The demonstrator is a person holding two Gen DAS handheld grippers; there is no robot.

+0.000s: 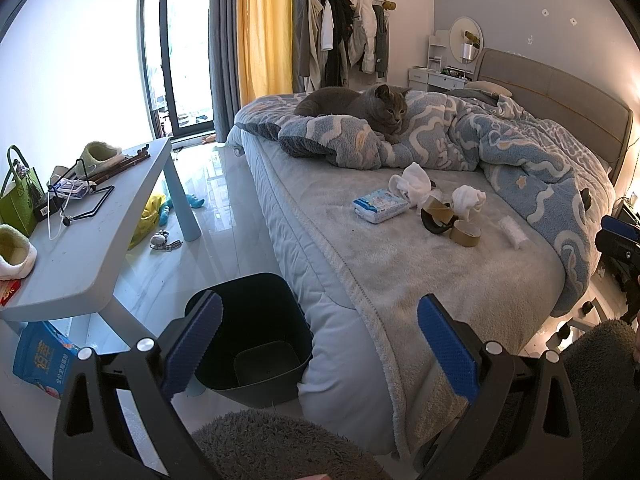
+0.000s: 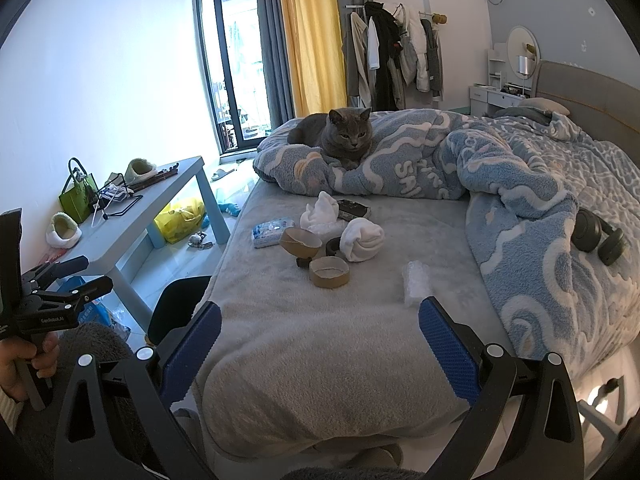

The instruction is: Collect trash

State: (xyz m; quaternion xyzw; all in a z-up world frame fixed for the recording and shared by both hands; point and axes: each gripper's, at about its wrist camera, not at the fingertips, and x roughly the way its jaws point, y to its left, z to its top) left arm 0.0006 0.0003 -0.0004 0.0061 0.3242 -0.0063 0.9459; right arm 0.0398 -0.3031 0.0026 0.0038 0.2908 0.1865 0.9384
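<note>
On the grey bed sheet (image 2: 320,344) lies a cluster of litter: two cardboard tape cores (image 2: 329,273) (image 1: 465,234), a black tape ring (image 1: 434,225), white crumpled tissues or socks (image 2: 362,244) (image 1: 414,183), a blue-white tissue pack (image 1: 380,205) (image 2: 272,233) and a small clear wrapper (image 2: 416,282) (image 1: 511,231). A black trash bin (image 1: 256,336) stands on the floor at the bed's foot corner, empty inside. My left gripper (image 1: 320,344) is open, above the bin and bed edge. My right gripper (image 2: 320,344) is open and empty, short of the litter.
A grey cat (image 2: 340,132) sits on the blue patterned duvet (image 2: 520,184) behind the litter. Black headphones (image 2: 596,236) lie on the duvet. A pale blue low table (image 1: 80,240) with a green bag, slippers and cables stands left. Toys and a yellow bag lie on the floor.
</note>
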